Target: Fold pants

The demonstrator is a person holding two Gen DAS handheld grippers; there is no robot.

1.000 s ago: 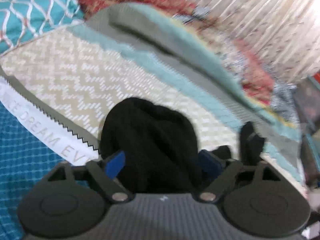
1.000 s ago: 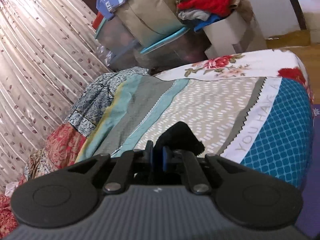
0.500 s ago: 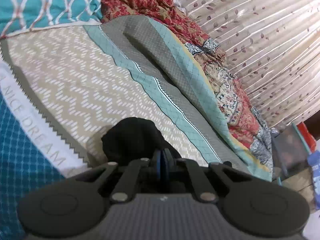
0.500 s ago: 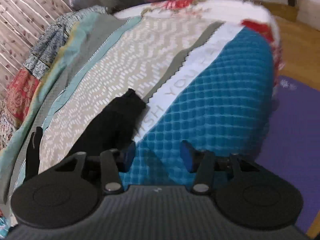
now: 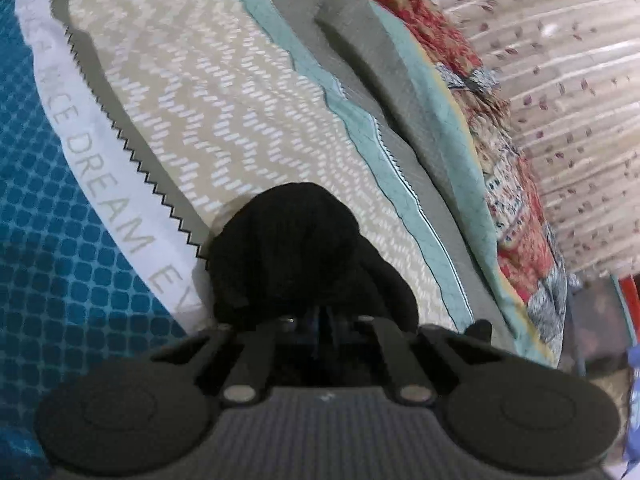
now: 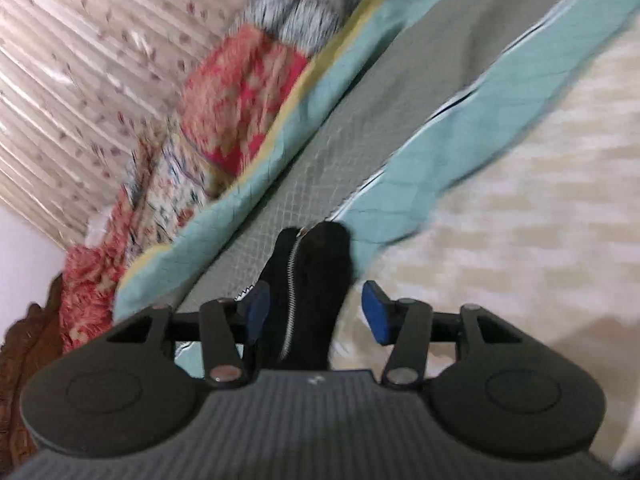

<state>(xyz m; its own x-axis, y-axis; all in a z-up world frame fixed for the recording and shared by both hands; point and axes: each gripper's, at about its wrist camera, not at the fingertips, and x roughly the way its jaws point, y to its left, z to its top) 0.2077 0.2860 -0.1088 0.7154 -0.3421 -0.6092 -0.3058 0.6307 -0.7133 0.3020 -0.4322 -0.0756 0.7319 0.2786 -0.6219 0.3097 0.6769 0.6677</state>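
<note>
The black pants [image 5: 296, 256] lie bunched on the bedspread [image 5: 224, 112] just ahead of my left gripper [image 5: 324, 328], which is shut on their near edge; the blue pads are almost hidden in the cloth. In the right wrist view another part of the pants [image 6: 308, 280], with a silver zipper running along it, lies between the blue pads of my right gripper [image 6: 316, 312]. Its jaws are opening, and the pads stand apart from the cloth on both sides. The right wrist view is blurred by motion.
The bedspread has beige zigzag, teal, grey and blue checked bands with white lettering [image 5: 108, 176]. A red patterned quilt [image 6: 244, 92] and a pleated curtain [image 5: 568, 80] run along the bed's far side. Dark carved wood [image 6: 24, 360] shows at the left edge.
My left gripper closed on the pants and shifted along the bed. My right gripper let go of the cloth, opened and swung across the bed to the zipper part.
</note>
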